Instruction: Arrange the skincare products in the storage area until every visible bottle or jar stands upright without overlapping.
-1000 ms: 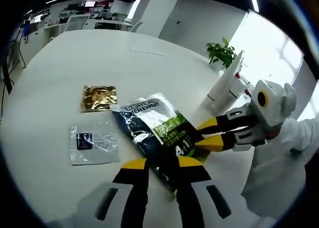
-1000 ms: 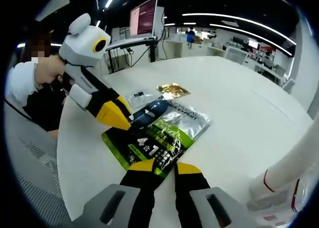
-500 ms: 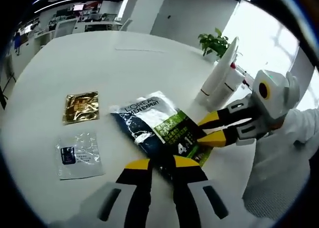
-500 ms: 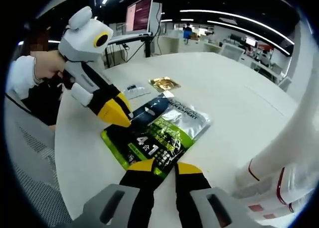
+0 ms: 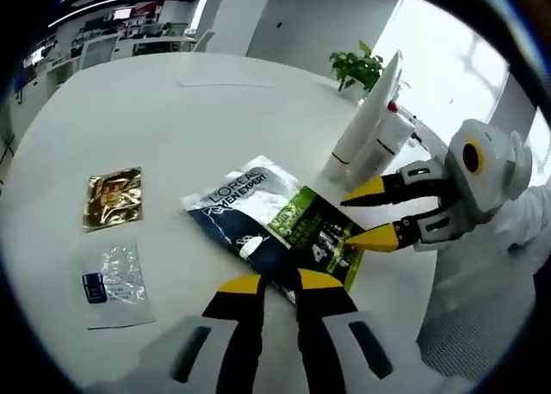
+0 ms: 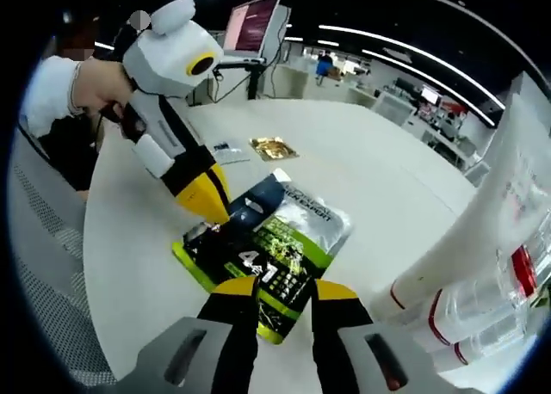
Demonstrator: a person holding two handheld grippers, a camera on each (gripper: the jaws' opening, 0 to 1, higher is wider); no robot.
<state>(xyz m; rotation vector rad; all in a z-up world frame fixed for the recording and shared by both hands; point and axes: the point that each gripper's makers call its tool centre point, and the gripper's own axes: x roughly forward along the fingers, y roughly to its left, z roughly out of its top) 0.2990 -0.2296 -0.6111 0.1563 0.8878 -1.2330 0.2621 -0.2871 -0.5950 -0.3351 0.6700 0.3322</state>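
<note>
Left gripper view: left gripper (image 5: 277, 284) pinches the near edge of the flat black, silver and green foil skincare pouch (image 5: 274, 224) on the white table (image 5: 172, 110); right gripper (image 5: 376, 213), jaws parted, holds nothing beside its green end.

In the left gripper view, the large pouch (image 5: 274, 224) lies flat on the table (image 5: 189, 110). The gold sachet (image 5: 112, 197) lies to its left, the clear sachet (image 5: 112, 273) nearer beside it. The tubes (image 5: 366, 140) stand beyond the pouch, the plant (image 5: 355, 67) behind them.
</note>
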